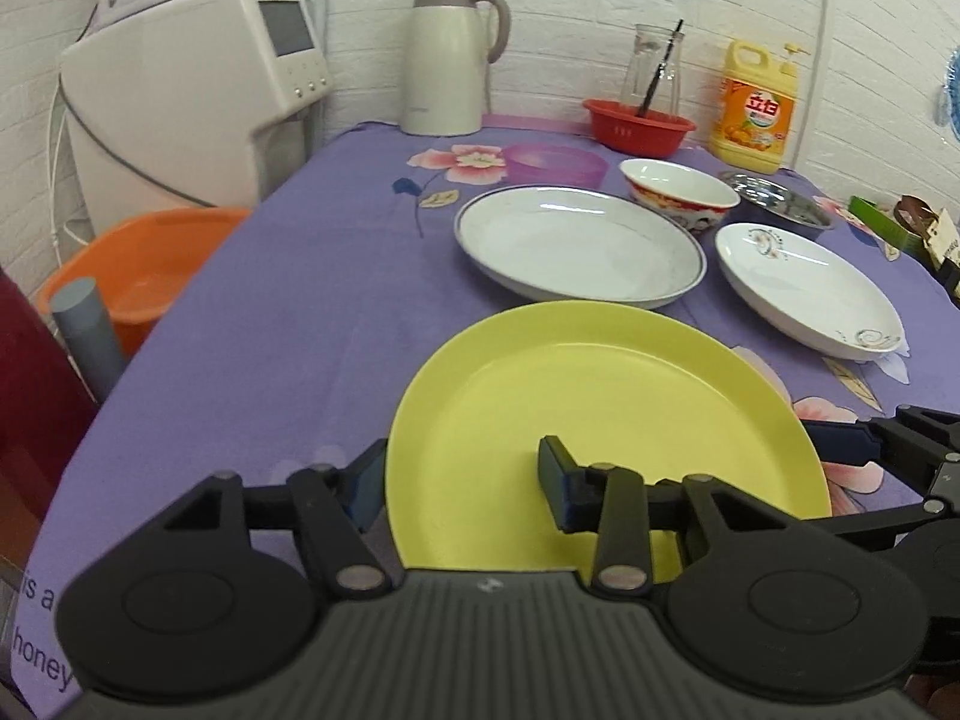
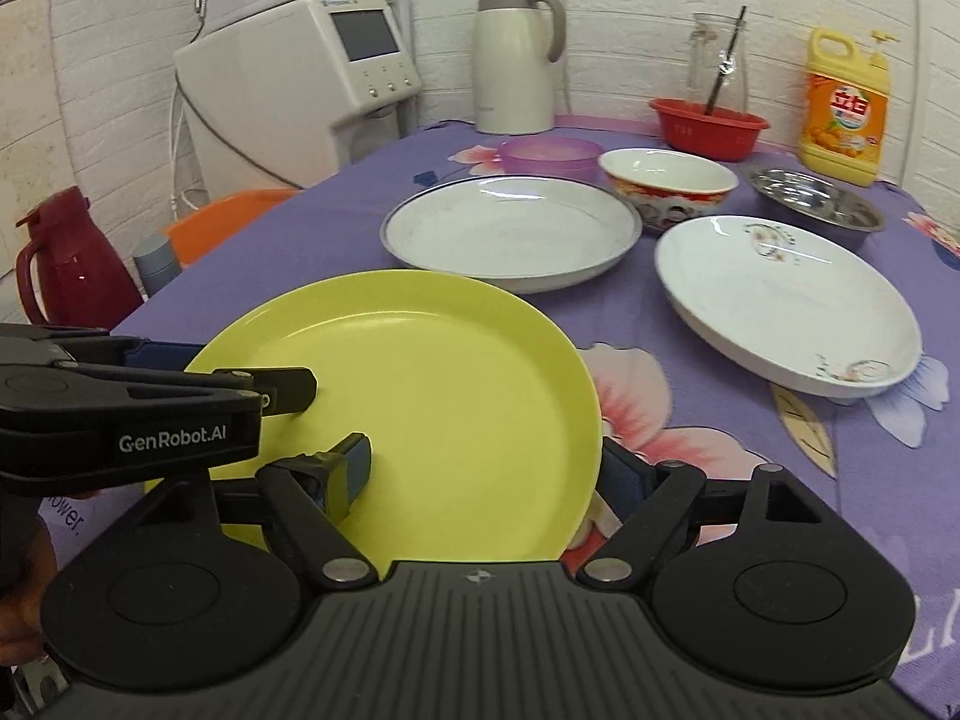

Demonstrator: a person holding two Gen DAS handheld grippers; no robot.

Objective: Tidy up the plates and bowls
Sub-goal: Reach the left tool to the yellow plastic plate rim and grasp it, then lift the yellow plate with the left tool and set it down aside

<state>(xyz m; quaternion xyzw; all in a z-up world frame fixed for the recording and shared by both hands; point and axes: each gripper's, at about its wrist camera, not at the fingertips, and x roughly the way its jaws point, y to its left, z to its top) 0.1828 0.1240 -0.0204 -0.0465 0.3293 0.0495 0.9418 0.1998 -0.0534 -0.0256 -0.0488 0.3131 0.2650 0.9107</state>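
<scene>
The left gripper (image 1: 462, 489) is spread wide across the near-left rim of the yellow plate (image 1: 606, 420): one finger is seen outside the edge, the other over the plate's inner surface. The right gripper (image 2: 486, 474) is likewise opened wide across the near-right rim, one finger inside, one outside. Firm clamping cannot be told in either view. The yellow plate is located nearest on the purple flowered tablecloth (image 1: 288, 312). Beyond it, a blue-rimmed white plate (image 1: 579, 243) is seen, with a patterned white plate (image 1: 810, 288) to its right. Behind these, a purple bowl (image 1: 555, 165), a red-patterned bowl (image 1: 678, 189) and a steel bowl (image 1: 780, 204) are lined up.
</scene>
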